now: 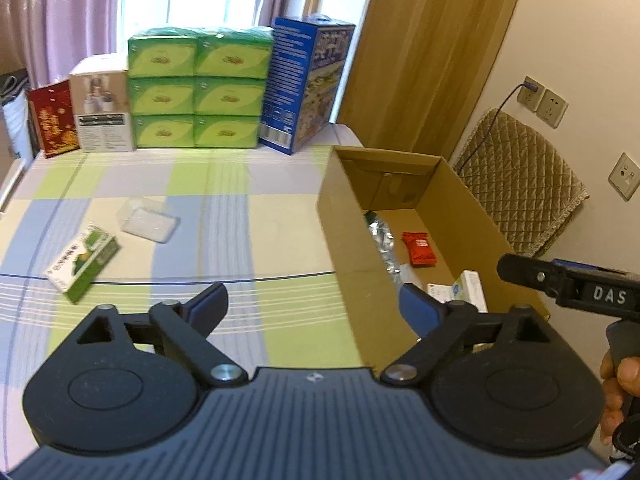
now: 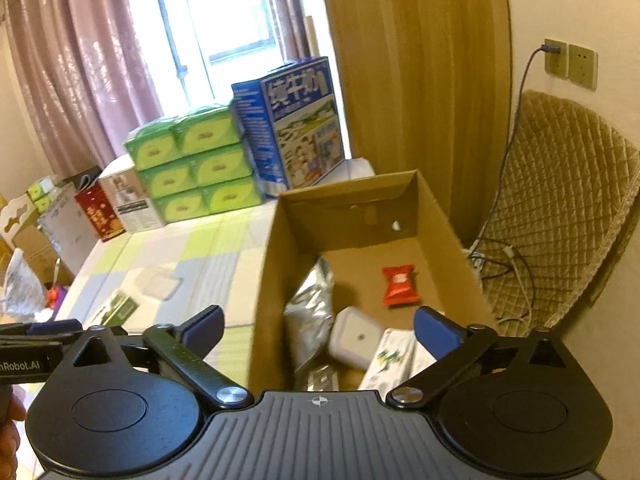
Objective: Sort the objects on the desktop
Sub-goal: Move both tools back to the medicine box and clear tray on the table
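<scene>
- While both my tongs are spread wide and hold nothing, I judge that the step in hand is to fetch the next thing from the table.
- My left gripper [image 1: 314, 304] hangs above the checked tablecloth [image 1: 224, 184], its jaws far apart, just beside the near left corner of the cardboard box [image 1: 344, 240].
- My right gripper [image 2: 320, 328] is over the near end of this box, also with jaws apart and empty.
- Inside the box I see already a red packet [image 2: 400, 285], a silver foil bag [image 2: 310, 320], a white square case [image 2: 356, 338] and a white carton with green print [image 2: 390, 358].
- Two things lie on the cloth, well left of the box: a green and white carton [image 1: 82, 262] and, just behind it, a clear plastic container [image 1: 149, 222].
- The green carton is nearer to my left gripper, so I would take it with this one.
- It lies flat and slanted; I think I must turn the wrist so the jaws close across its narrow width, not along its length.
- The clear container looks light and slippery, so a soft grip on its rim seems better.
</scene>
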{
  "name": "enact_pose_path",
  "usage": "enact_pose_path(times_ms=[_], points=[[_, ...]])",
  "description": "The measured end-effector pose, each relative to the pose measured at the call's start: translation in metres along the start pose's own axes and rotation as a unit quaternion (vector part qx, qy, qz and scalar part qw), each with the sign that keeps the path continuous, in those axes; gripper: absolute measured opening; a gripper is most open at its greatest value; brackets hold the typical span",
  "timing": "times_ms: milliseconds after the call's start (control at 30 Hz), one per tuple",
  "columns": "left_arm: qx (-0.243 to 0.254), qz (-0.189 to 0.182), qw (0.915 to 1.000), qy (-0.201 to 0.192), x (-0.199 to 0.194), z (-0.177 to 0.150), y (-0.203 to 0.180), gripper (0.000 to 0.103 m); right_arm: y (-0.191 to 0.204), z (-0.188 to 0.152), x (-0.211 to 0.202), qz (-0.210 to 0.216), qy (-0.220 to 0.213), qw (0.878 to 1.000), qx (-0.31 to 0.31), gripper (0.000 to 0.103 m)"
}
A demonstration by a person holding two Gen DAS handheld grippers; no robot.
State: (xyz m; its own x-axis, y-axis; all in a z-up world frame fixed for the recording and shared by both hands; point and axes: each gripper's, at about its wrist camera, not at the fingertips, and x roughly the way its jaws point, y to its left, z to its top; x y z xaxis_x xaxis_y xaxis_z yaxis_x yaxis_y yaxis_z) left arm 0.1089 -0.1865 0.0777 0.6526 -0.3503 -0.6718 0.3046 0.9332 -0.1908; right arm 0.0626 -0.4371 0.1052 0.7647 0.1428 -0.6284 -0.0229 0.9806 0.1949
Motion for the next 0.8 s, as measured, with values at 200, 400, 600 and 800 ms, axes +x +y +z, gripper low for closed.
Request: enact_pose_path(times_ms=[200,400,600,800], points=[[-0.005,0.025,0.9996,-0.013,-0.026,-0.011,0.028,0.099,0.03,-0.016,-0.004,0.022,0.016,1.0,-0.014,0.101],[-0.01,0.052,0.9985,-0.015,-0.048,-0.029,0.062,0.101,0.066,-0.031,-0.004,0.045,0.025,0.998,-0.037,0.101],[-0.014,0.083,0.9964,-0.01,-0.065,-0.047,0.104,0.101,0.097,-0.045,0.005,0.062,0.041,0.995,-0.059,0.101],[-0.01,0.116,0.9932,-0.001,-0.072,-0.053,0.145,0.101,0.117,-0.055,0.018,0.071,0.055,0.993,-0.079,0.101]])
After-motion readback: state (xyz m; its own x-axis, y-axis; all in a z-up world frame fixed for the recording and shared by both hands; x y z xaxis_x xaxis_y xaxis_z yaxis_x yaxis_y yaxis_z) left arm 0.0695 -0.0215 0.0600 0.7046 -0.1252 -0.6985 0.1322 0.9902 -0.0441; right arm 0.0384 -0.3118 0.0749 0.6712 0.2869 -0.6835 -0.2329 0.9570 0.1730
